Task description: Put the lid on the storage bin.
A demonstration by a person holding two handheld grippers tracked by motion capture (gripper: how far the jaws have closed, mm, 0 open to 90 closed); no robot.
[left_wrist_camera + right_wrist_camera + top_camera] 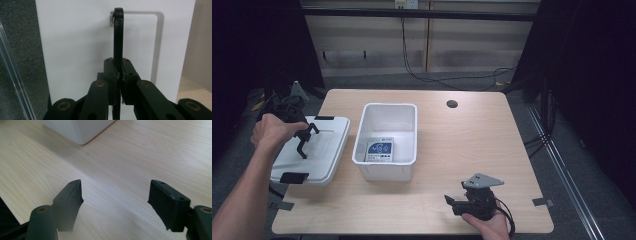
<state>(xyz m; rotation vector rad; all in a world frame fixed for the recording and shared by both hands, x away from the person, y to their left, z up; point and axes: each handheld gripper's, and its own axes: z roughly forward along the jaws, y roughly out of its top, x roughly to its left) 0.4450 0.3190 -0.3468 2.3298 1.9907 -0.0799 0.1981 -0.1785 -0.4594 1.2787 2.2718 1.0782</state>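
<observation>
The left tongs (pixel 303 141) are pressed together on the black handle (pixel 307 134) of a white lid (pixel 312 150), which lies at the left edge of the table (pixel 462 145), just beside the open white bin (pixel 387 141). In the high view the long axis of the lid runs from the near side of the table to the far side, a little tilted, with one black clip (pixel 293 177) at its near end and another black clip (pixel 324 118) at its far end.

The left gripper view shows what the high view cannot: the handle (pixel 118 37) stands on its edge, thin and upright between the pads, and it runs away from the camera over the white lid (pixel 75 45) to a small hinge (pixel 112 19). The high view shows a blue and white packet (pixel 379 150) on the bottom of the bin.

The right tongs (pixel 451 202) rest low at the near edge of the table, well apart from the lid. In the right gripper view these tongs (pixel 115 195) are spread wide with nothing between them, only bare wood (pixel 125 165), and a corner of the bin (pixel 80 132) is seen beyond.
</observation>
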